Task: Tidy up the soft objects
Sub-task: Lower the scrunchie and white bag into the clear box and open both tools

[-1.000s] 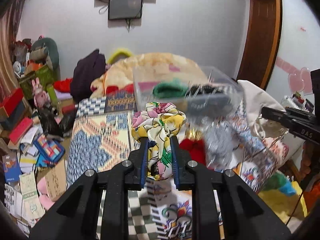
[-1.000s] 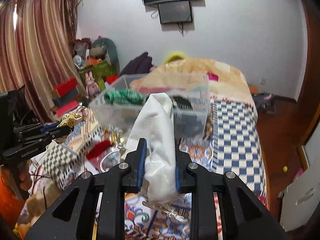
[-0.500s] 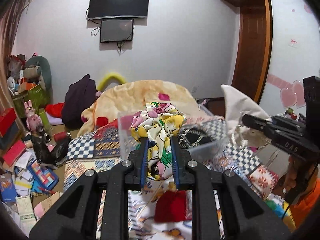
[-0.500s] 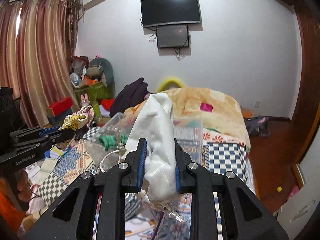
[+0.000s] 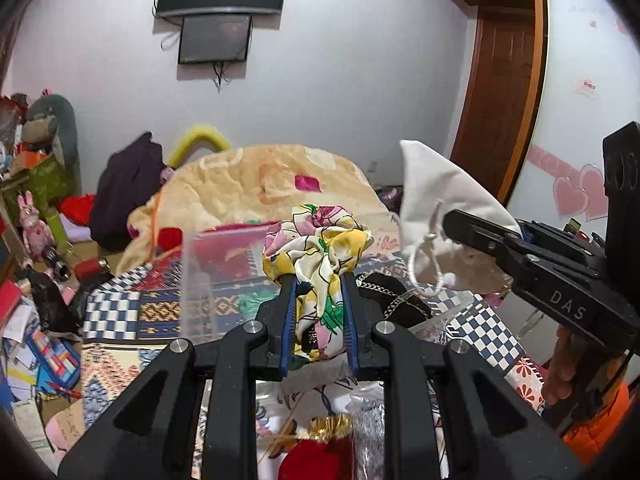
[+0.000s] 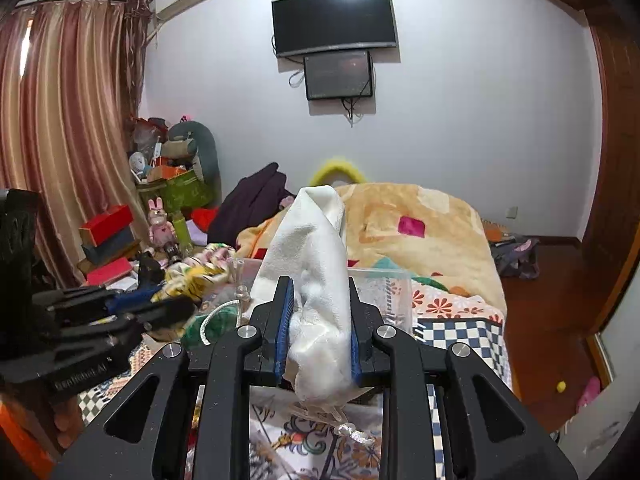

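two tongs (one cloth each)

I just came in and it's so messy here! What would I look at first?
First, the bright flowery scarf pinched in the left gripper, right in the middle, above the clear bin. Next, the white pouch squeezed in the right gripper, with a silvery cord hanging from it. Behind both, a big peach blanket on the bed and a black TV on the wall.
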Demonstrator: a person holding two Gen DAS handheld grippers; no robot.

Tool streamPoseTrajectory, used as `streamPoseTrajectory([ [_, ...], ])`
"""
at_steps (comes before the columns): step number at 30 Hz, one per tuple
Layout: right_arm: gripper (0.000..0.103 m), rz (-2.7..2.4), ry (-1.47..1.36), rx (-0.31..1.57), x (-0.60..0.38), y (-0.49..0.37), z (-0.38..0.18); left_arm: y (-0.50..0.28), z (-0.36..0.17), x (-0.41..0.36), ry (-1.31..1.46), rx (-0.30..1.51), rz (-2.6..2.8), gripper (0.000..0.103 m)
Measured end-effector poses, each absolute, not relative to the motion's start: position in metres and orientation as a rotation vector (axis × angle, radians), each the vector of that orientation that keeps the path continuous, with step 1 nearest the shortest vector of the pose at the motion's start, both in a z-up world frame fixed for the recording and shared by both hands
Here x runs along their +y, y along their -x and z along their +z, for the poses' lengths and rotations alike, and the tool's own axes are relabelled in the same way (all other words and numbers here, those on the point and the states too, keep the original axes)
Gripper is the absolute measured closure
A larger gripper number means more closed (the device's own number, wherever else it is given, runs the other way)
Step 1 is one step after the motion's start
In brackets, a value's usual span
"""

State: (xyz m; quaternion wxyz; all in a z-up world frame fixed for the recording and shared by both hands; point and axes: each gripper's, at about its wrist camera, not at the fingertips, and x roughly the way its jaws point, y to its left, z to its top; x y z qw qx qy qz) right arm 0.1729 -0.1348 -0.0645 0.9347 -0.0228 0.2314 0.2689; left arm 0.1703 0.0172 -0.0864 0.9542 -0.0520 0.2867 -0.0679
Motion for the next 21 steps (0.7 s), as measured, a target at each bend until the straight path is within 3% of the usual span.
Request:
streamPoseTrajectory([
  [13,0.081,0.499,0.162,0.627,-0.107,-0.208,-0.105,-0.210,-0.129,0.009,0.113,0.708,-0.122,0.082],
  [21,0.072,0.499,0.191,0.648,-0.109,-0.206,-0.105,-0.203,-0.127,0.008,0.119,0.713,-0.128,0.066],
])
